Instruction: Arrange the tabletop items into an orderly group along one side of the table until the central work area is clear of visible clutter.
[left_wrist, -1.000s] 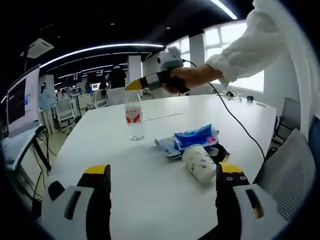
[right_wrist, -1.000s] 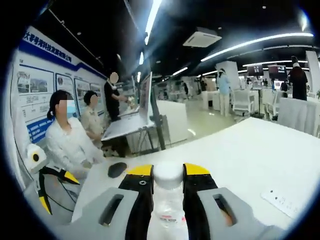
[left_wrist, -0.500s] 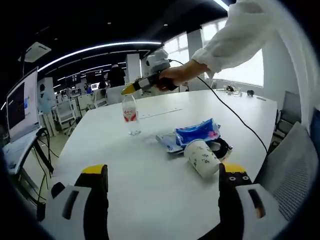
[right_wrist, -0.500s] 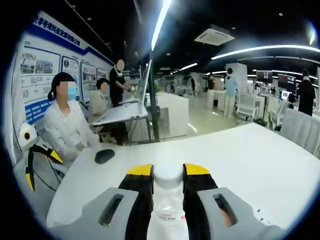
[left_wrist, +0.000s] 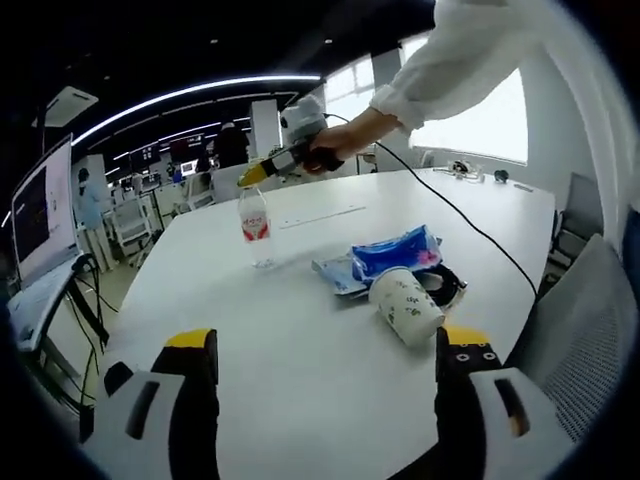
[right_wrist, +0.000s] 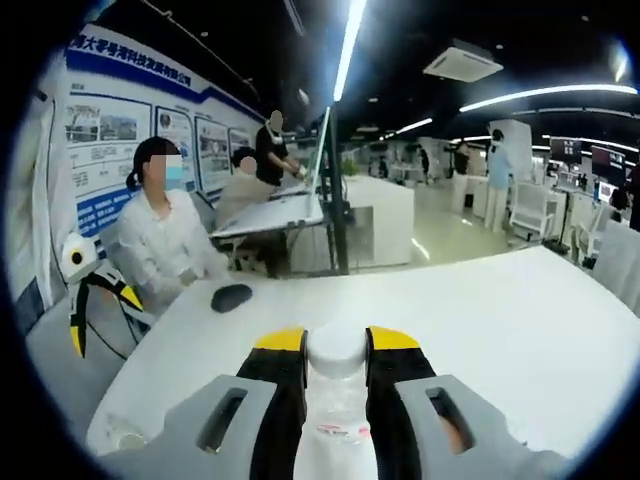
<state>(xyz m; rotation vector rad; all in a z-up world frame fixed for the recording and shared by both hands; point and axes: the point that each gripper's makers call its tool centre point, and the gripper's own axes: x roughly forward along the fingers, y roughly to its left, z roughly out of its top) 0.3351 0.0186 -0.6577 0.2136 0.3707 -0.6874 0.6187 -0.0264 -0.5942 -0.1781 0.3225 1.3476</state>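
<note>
- My right gripper (right_wrist: 336, 375) is clamped on the neck of a clear water bottle (right_wrist: 336, 420); in the right gripper view its white cap sits between the yellow-tipped jaws, and a strip of red label shows lower down.
- In the left gripper view I see that same gripper (left_wrist: 258, 172) from the side, held in a hand (left_wrist: 335, 150) with a white sleeve behind it, its yellow tip closed on the top of the bottle (left_wrist: 256, 226).
- The bottle stands upright on the white table (left_wrist: 300, 330), toward the far left part of the top. Whether its base is touching the table or just above it, I cannot tell.
- My left gripper (left_wrist: 320, 345) is spread wide with nothing between the jaws, hovering over the near edge of the table.
- Between those jaws and further out lies a paper cup (left_wrist: 407, 306) on its side, mouth pointing away from me.
- Just behind the cup and touching it is a blue packet (left_wrist: 393, 252) resting on a flat pale wrapper.
- To the right of the cup sits a dark round object (left_wrist: 445, 287); I cannot tell what it is.
- A black cable (left_wrist: 470, 235) runs from the right gripper across the table toward the right edge.
- In the right gripper view a black mouse (right_wrist: 232, 296) lies on the far part of the table, and a seated person (right_wrist: 165, 250) in white is beyond it.
</note>
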